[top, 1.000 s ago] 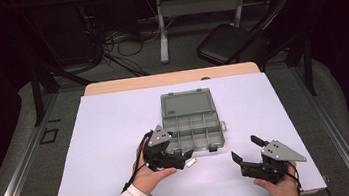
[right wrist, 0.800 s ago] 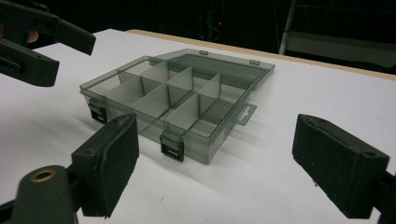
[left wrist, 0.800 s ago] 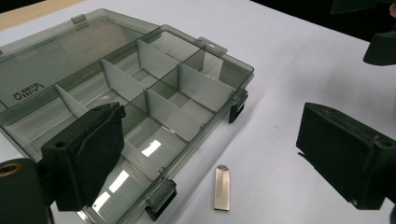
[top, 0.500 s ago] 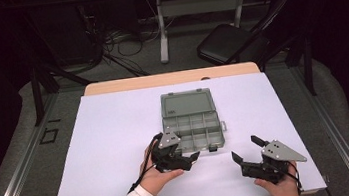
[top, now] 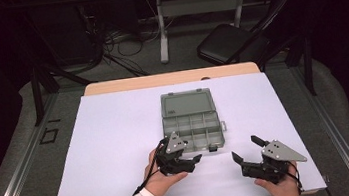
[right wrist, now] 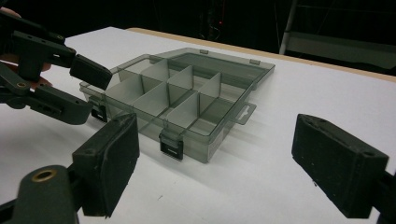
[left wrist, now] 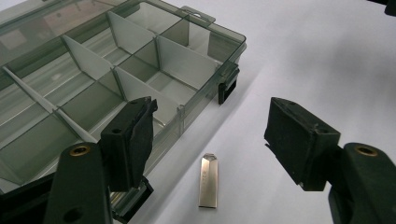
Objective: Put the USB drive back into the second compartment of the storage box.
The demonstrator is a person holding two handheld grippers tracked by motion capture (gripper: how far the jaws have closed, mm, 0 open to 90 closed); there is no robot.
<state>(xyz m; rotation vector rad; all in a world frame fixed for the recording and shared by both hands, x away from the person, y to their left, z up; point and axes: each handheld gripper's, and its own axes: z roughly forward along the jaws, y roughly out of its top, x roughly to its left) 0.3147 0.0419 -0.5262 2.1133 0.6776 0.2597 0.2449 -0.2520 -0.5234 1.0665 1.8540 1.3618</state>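
Note:
A small silver USB stick (left wrist: pixel 208 186) lies flat on the white table just in front of the clear grey compartment box (left wrist: pixel 116 79). My left gripper (left wrist: pixel 212 126) hovers over the stick with one jaw on each side. Its jaws have just been closing, but the pads stand clear of the stick, so it is open. In the high view the left gripper (top: pixel 191 160) sits at the box's (top: pixel 193 126) front edge. My right gripper (top: pixel 245 148) rests to the right near the table's front, open and empty (right wrist: pixel 215 149).
The box's lid (top: pixel 186 102) lies flat open behind its compartments, which look empty. Black latches (right wrist: pixel 170 148) hang on its front wall. The white table cover (top: pixel 116 135) spreads wide to the left and right. A chair (top: pixel 229 43) stands beyond the table.
My left gripper has shifted right and down toward the box's front edge, and its jaws have narrowed. The right gripper has stayed put.

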